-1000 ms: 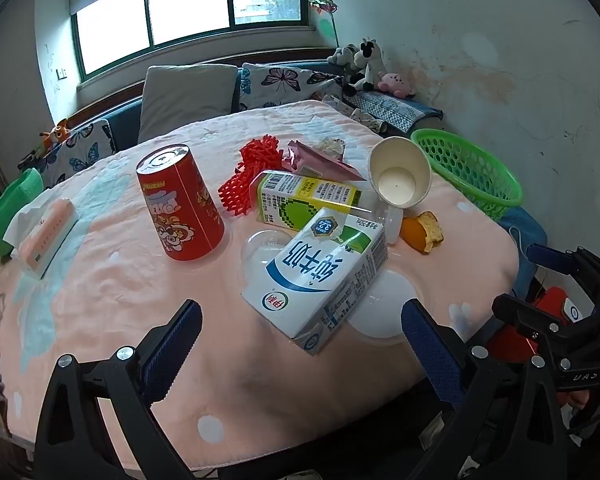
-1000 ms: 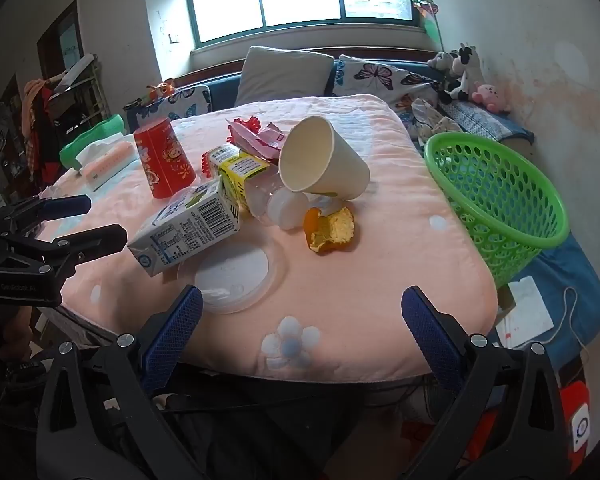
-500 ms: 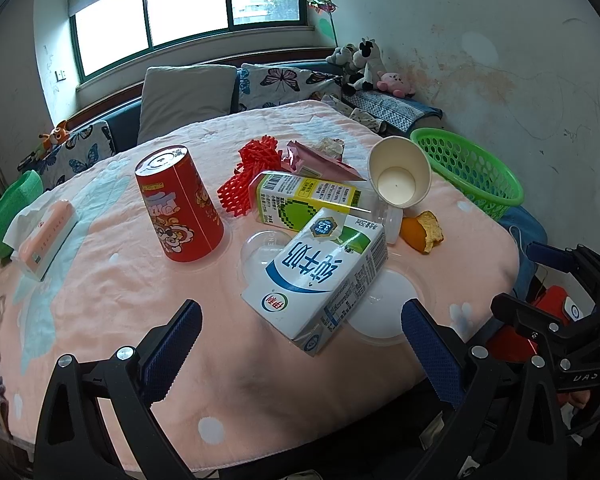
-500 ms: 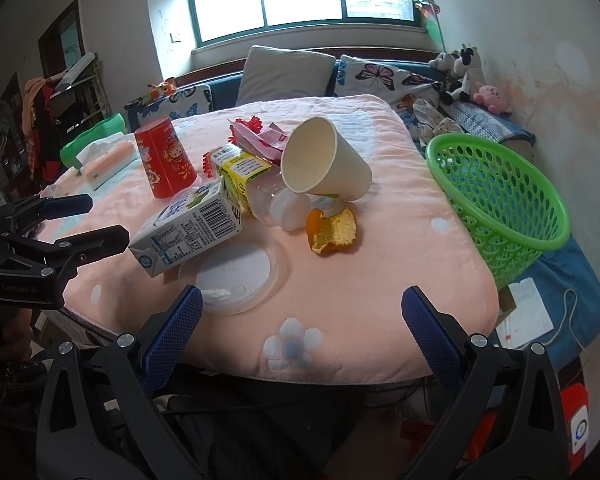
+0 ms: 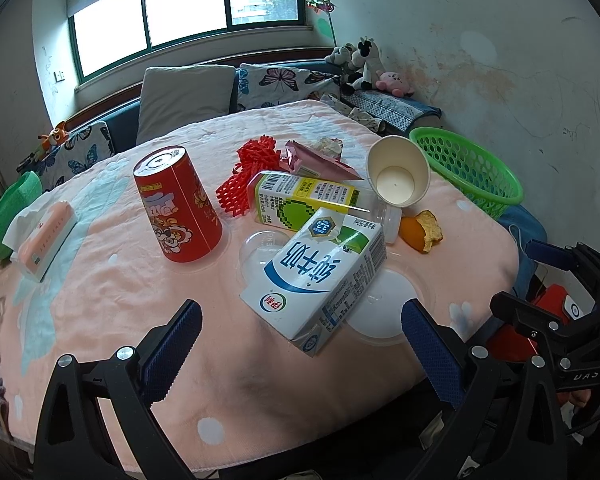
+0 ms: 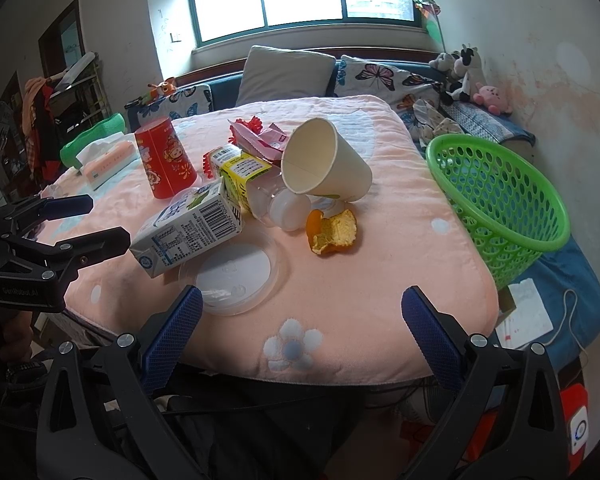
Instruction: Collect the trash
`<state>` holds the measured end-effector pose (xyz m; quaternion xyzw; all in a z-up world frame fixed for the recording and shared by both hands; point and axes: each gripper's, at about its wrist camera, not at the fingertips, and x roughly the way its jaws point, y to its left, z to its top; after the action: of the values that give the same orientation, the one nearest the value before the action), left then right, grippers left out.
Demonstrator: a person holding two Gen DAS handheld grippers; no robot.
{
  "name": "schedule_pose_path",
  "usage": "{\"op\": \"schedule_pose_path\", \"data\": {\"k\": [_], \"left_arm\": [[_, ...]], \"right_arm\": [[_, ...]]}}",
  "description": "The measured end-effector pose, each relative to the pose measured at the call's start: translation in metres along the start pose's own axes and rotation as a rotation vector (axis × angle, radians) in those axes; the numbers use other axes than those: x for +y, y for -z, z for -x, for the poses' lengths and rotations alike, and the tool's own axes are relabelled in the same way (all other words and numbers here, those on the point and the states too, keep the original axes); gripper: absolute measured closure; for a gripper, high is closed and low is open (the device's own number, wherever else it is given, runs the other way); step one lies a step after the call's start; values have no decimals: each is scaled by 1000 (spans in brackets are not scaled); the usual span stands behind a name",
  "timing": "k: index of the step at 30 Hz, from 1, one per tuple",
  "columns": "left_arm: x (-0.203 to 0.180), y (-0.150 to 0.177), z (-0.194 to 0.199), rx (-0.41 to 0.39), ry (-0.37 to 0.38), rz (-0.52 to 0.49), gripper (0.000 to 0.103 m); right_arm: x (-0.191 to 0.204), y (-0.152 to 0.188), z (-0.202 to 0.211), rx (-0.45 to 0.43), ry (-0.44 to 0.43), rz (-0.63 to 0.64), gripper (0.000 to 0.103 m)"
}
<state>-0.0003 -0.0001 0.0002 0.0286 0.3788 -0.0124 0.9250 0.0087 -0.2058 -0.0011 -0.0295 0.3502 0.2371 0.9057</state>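
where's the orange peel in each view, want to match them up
Left wrist view: the orange peel lies right of centre, below the paper cup.
Right wrist view: the orange peel lies at centre, below the paper cup.
Shared landmark: the green basket off the table's right edge in both.

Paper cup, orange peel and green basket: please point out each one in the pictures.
paper cup (image 6: pixel 342 178), right wrist view, on its outer side wall.
orange peel (image 6: pixel 334 232), right wrist view, on the pale inner side of the peel.
green basket (image 6: pixel 500 204), right wrist view, on its perforated wall.
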Motion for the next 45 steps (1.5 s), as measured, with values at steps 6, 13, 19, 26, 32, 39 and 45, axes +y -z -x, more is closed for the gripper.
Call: {"op": "schedule_pose_path", "data": {"k": [6,13,19,26,32,39,45], "left_arm": [[-2,-3,-3,0,0,-2,6],[-5,-3,-4,1,1,0,6],[-4,-1,-5,4,3,-5,6],[0,-6,-7,13,2,-10,6],[2,-12,-11,20,1,-19,6],[4,-22,-19,40,7,-47,6],[2,-34,-33,75,54,-79,6]], "right_arm": [[0,0,0,0,1,0,4],[2,-1,0,1,1,1,4],[2,-5,-4,6,2,8,4],[0,-11,-9,12,6,15,4],[-2,-18,-13,19,8,29,4],[-6,-26,-21,30,3,37,4],[-15,-38,-31,44,-4,36,4]]}}
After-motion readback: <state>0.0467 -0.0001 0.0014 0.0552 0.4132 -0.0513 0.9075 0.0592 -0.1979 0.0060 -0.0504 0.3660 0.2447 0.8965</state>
